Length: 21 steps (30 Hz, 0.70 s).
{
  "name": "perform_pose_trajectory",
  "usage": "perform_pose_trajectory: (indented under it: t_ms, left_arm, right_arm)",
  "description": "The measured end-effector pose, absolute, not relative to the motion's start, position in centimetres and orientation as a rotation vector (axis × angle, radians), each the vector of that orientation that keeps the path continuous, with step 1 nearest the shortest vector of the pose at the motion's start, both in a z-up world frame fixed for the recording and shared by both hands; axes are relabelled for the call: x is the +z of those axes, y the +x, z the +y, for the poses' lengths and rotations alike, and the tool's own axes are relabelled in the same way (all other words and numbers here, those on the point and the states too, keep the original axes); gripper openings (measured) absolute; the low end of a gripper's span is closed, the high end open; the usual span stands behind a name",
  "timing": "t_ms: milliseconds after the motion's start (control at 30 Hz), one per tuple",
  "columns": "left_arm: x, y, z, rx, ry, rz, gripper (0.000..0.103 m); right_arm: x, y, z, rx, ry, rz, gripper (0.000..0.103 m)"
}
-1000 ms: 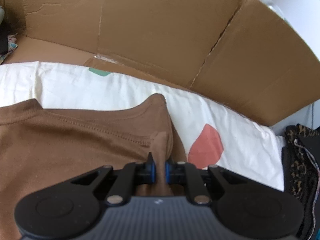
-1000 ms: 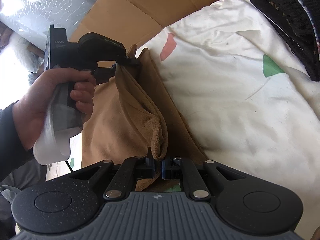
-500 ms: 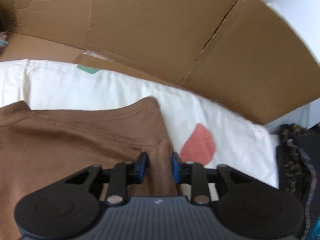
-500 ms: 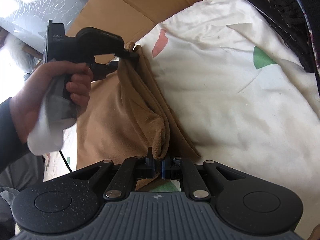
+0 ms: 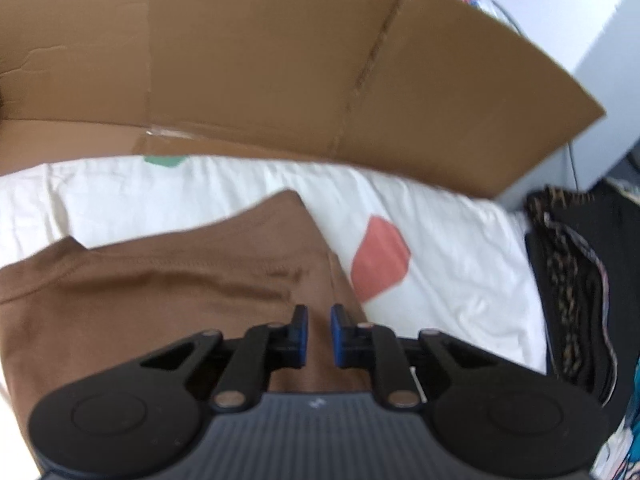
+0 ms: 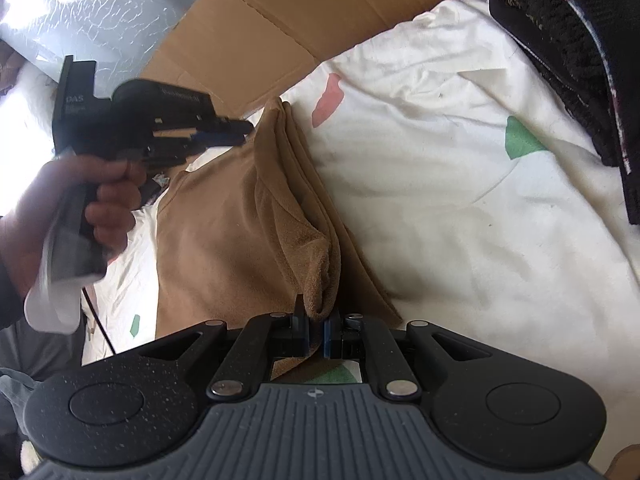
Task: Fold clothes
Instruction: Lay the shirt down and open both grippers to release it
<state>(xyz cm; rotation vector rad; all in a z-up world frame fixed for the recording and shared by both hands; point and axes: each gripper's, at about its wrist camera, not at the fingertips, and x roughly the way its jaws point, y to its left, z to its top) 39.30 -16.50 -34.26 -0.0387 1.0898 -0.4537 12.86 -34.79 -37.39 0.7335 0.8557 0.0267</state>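
Item: fold in progress.
- Person's hand: seen only by the right wrist camera, carrying the left tongs at the far corner of the brown garment.
- Left tongs: narrow gap, just been closing; no cloth visibly pinched.
- Garment: on the white sheet, layers doubled along its right edge; the fold seems part done, with flattening and further folds left.
- Right tongs: clamped on the near bunched fold.
- Left wrist camera alone shows the whole cardboard.
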Motion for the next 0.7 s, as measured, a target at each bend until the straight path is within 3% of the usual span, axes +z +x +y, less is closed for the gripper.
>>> perform_pose_trajectory:
  t_ms: [267, 533, 700]
  left_arm:
    - [-37.3, 39.9, -19.1, -0.421, 0.014, 1.109, 0.012]
    - [-36.3, 40.7, -18.1, -0.402, -0.020, 1.111, 0.011]
    - [-34.5, 41.1, -15.3, -0.382, -0.027, 1.102, 0.020]
  right_arm:
    - [-37.8, 12.8, -34.9, 0.006, 0.722, 0.877, 0.005]
    - [-37.5, 11.3, -36.0, -0.045, 0.721, 0.922, 0.006]
    - [-36.8, 10.0, -36.3, -0.090, 0.705, 0.930, 0.006]
